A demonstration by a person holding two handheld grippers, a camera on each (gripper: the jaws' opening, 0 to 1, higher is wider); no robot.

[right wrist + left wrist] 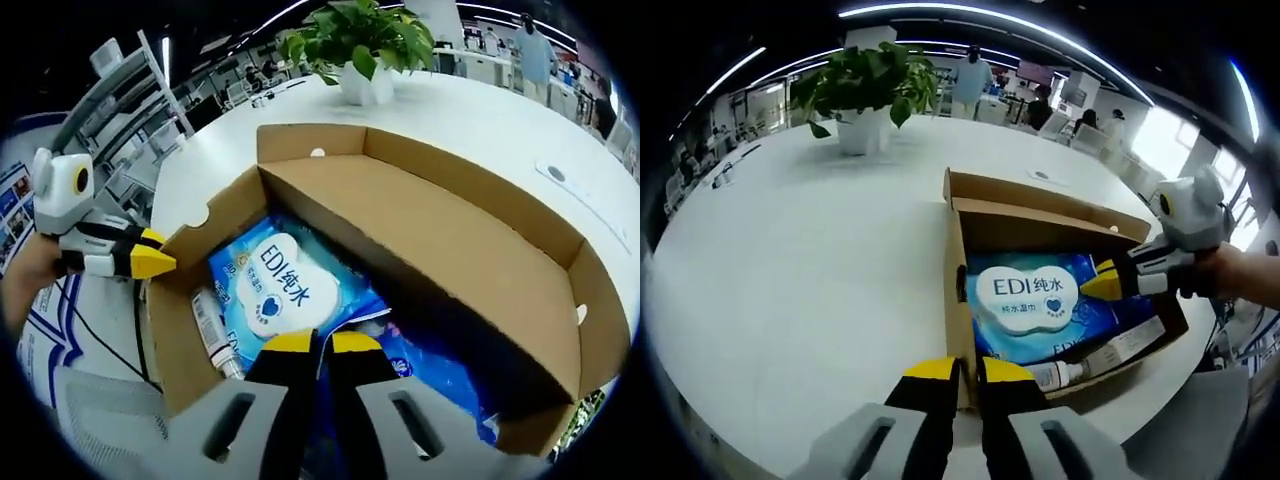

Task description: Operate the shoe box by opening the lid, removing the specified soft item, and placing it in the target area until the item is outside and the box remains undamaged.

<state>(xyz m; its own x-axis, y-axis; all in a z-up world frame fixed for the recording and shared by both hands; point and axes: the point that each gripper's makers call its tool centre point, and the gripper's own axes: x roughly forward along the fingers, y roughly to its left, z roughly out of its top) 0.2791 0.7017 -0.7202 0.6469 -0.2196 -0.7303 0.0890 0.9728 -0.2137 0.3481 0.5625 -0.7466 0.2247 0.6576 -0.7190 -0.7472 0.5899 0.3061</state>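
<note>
The shoe box (470, 260) sits open on the white bench (790, 280), its lid (440, 175) folded back and standing upright along the far side. Inside, at lower centre of the right gripper view, lies the soft item, a blue wet-wipes pack (285, 290) with a white label, and a small white bottle (212, 330) rests just beside it against the box's left wall. The right gripper (318, 342) hovers directly over the pack with its 2 yellow-tipped jaws drawn nearly together, holding nothing. The left gripper (970, 370), at bottom centre of the left gripper view, has its jaws together at the box's near wall; whether they pinch the cardboard I cannot tell. To do the pick well, the right gripper should probably spread its jaws first, come down on the pack's raised middle or an edge, and close gently so the film bunches without tearing. Lifting straight up should clear the walls and avoid dragging the bottle. The left gripper steadying the wall lightly would keep the box from shifting. A potted plant (865, 95) stands well apart at upper left.
</note>
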